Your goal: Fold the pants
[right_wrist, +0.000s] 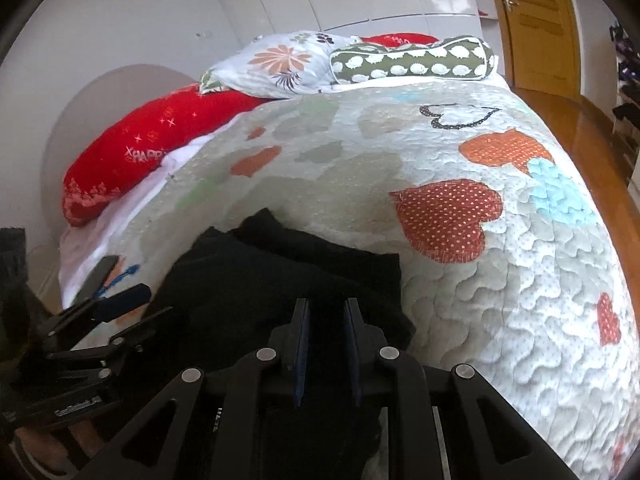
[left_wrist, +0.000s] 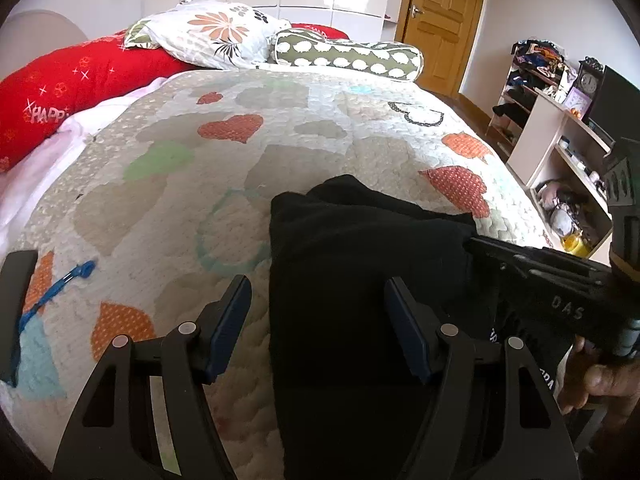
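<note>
One pair of black pants [left_wrist: 360,280] was seen lying folded in layers on the heart-patterned quilt [left_wrist: 280,152] of the bed, near its front edge. The left hand-held gripper [left_wrist: 318,320] was held wide open, its two blue-padded fingers straddling the left edge of the pants, while the right hand-held gripper [right_wrist: 326,320] was nearly closed over the dark fabric, though whether cloth was pinched could not be told. Four pillows were counted at the head: two red [left_wrist: 72,84], one floral [left_wrist: 212,34] and one green [left_wrist: 348,54].

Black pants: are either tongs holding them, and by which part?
Left tongs are open over the black pants, holding nothing. Right tongs are nearly closed; a grip on the near edge cannot be confirmed.
</note>
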The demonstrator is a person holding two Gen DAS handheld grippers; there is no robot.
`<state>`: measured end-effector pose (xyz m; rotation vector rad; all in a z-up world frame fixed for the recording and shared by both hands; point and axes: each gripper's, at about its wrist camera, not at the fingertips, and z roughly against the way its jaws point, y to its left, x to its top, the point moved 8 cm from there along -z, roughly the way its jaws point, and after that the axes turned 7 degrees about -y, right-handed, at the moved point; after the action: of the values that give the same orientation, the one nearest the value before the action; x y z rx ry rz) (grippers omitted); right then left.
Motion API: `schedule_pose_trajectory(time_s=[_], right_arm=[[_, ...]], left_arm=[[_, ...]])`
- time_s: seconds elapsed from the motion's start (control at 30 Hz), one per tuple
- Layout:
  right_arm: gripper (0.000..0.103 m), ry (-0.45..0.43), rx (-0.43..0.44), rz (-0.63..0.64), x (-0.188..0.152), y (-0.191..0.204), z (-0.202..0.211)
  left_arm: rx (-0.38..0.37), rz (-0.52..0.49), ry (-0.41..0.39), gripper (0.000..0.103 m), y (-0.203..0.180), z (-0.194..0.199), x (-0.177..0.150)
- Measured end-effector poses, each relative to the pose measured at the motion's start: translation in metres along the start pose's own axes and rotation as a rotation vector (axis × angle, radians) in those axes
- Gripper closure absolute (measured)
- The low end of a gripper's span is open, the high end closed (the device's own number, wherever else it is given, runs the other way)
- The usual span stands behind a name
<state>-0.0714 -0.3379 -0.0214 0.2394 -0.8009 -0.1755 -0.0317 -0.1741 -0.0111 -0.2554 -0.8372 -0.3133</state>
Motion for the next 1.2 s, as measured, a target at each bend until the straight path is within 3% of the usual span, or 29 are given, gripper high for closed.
schedule_pose_trajectory(time_s=[0.23,0.53,0.8,0.97,1.2], right_arm=[[0.087,0.022,0.023,-0.022,0.003,-0.003,0.000],[0.085,-0.017,0.025,0.030,-0.001,0.023,0.057],[0.073,0.048,0.047,0.084,-0.039,0.041,0.067],[0.066,0.074,0.013,0.121,-0.060,0.033,0.060],[0.063,0.050,0.036,0.052,-0.050,0.027,0.075]], left_arm=[[0.023,-0.001,0.000,0.034,0.000,0.002,-0.002],[0.066,0.000,-0.025,0.034,0.002,0.024,-0.003],[0.096,-0.006,-0.047,0.034,0.005,0.039,-0.007],[0.094,-0.003,-0.045,0.034,0.004,0.042,-0.012],[0.072,0.013,-0.053,0.034,0.004,0.046,-0.012]])
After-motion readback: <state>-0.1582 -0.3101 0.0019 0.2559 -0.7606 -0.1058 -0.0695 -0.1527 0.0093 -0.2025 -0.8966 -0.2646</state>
